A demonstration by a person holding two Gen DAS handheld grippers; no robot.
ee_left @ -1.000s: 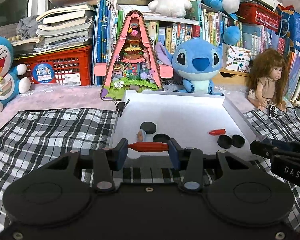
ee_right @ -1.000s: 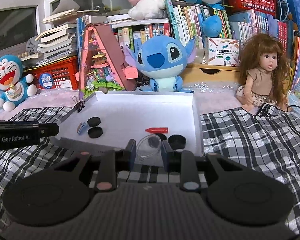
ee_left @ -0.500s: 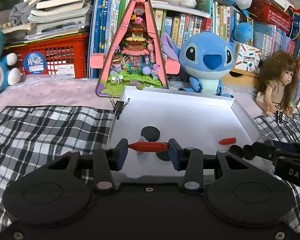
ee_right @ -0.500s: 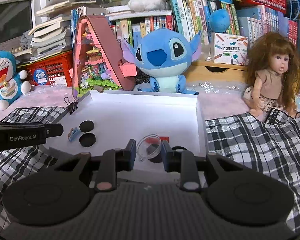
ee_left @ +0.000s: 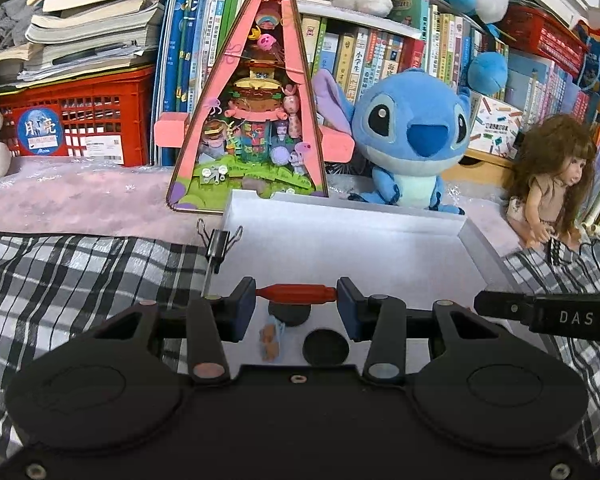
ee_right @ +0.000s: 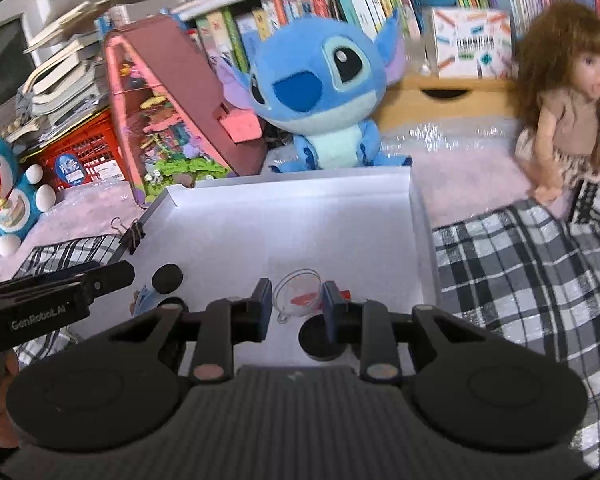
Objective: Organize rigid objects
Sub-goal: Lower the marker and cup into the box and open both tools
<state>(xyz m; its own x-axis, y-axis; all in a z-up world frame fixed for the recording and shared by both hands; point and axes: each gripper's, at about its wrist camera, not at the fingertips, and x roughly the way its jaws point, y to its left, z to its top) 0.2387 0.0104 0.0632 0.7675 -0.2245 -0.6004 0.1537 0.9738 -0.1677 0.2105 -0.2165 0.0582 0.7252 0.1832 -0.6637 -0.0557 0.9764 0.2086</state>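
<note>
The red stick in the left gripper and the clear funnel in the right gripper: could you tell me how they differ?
The red stick is opaque and slim; the clear funnel is see-through and cone-shaped. The stick lies crosswise, clamped end to end by the left gripper; the funnel is pinched across its bowl by the right gripper and tilts sideways. Both are held above the white tray.

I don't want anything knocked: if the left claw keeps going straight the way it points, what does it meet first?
Probably the white tray floor, near the black disc just behind the red piece that the left claw holds; depth is unclear.
</note>
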